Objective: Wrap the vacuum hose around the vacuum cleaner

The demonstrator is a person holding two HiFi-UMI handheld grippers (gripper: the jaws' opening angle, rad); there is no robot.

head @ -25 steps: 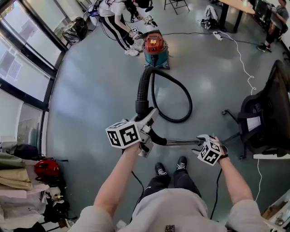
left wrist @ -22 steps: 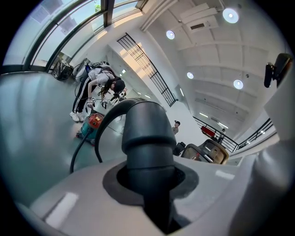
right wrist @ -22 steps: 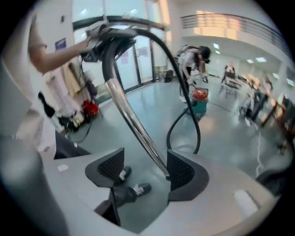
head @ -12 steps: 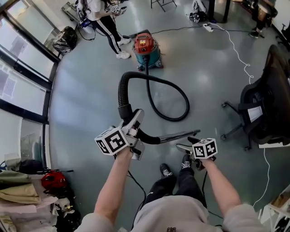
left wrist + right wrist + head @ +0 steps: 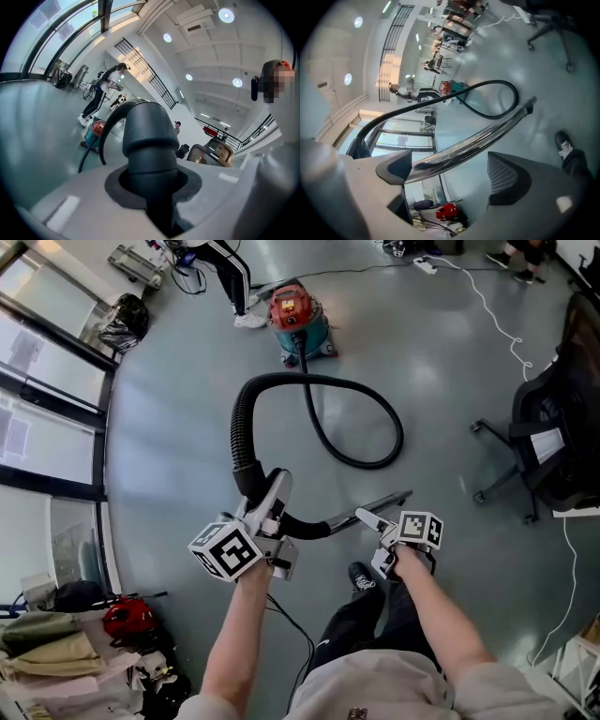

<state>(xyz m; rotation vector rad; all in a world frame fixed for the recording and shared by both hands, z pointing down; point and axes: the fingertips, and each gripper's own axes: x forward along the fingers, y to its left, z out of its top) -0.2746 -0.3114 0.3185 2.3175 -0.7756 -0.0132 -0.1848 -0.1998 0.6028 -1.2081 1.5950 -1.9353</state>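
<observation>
The red and teal vacuum cleaner [image 5: 298,322] stands on the floor far ahead. Its black hose [image 5: 246,418] loops over the floor and arcs back to my left gripper [image 5: 274,487], which is shut on the hose's dark grey handle cuff [image 5: 147,140]. A chrome wand [image 5: 373,509] runs right from that handle. My right gripper [image 5: 367,521] has just been opening its jaws. In the right gripper view the wand [image 5: 487,133] lies between the jaws of the right gripper [image 5: 450,173], against the left pad [image 5: 396,169] and apart from the right one.
A black office chair [image 5: 553,446] stands at the right. A person [image 5: 225,277] is beside the vacuum cleaner, and a white cable [image 5: 489,320] trails past it. Bags and clothes [image 5: 122,620] lie at the lower left by the windows. My shoe [image 5: 361,579] is below the wand.
The right gripper has rolled over, slid left and down along the wand, and opened its jaws off it. The left gripper sank a little with the handle; the hose arc spread wider.
</observation>
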